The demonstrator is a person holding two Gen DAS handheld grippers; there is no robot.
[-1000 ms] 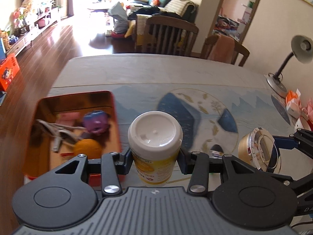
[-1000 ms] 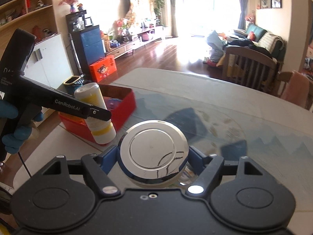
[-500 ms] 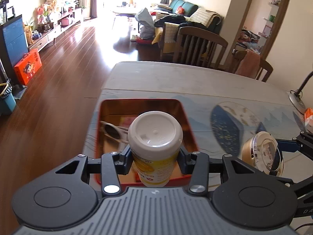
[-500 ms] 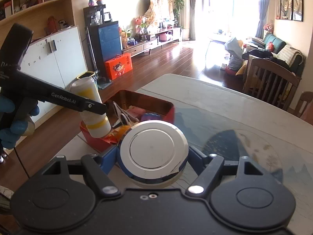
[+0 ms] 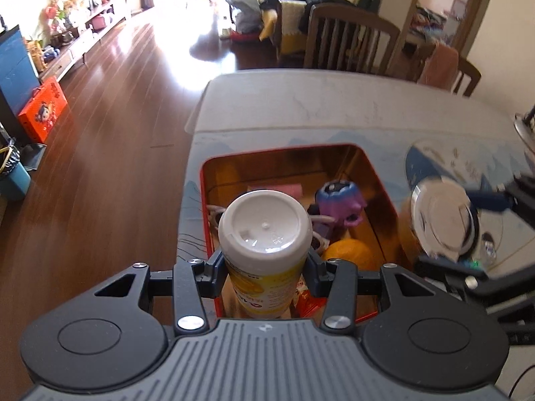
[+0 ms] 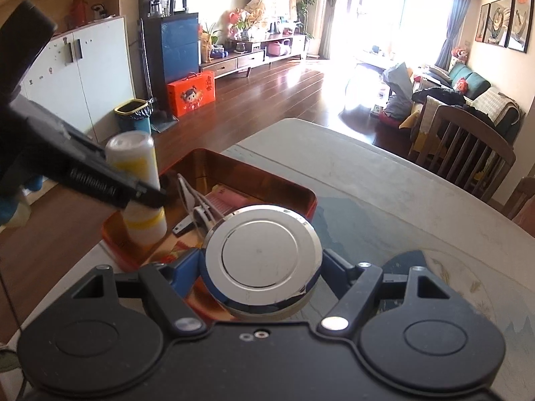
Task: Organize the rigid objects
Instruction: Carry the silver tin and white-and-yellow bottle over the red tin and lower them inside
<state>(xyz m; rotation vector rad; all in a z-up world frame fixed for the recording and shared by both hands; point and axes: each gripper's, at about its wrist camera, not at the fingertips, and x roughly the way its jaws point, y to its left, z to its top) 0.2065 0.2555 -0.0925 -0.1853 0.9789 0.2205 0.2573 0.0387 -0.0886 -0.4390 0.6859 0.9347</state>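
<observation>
The left tool [image 5: 264, 275] is clamped on a white-capped bottle [image 5: 264, 234] with a yellow label, and it now holds that bottle upright inside the near left corner of the red tin box [image 5: 384, 187]; a second ago the bottle hung over the surface beside the box, and half a second ago it was above the box's near edge. From the right wrist view the bottle [image 6: 138, 183] stands low in the box, though whether its base touches the floor of the box cannot be told. The right tool [image 6: 262, 269] is clamped on a round silver-lidded tin [image 6: 262, 254], which has travelled from over the printed cloth on the surface [image 6: 384, 183] to hover above the near right rim of the box [image 6: 284, 183]. In the left wrist view that tin [image 5: 441, 212] appears blurred, just beside the box's right wall. Inside the box lie a purple toy [image 5: 339, 202], an orange ball [image 5: 347, 254], a pink pad [image 5: 277, 188] and a pair of white-framed glasses [image 6: 197, 207], all where they were before.
</observation>
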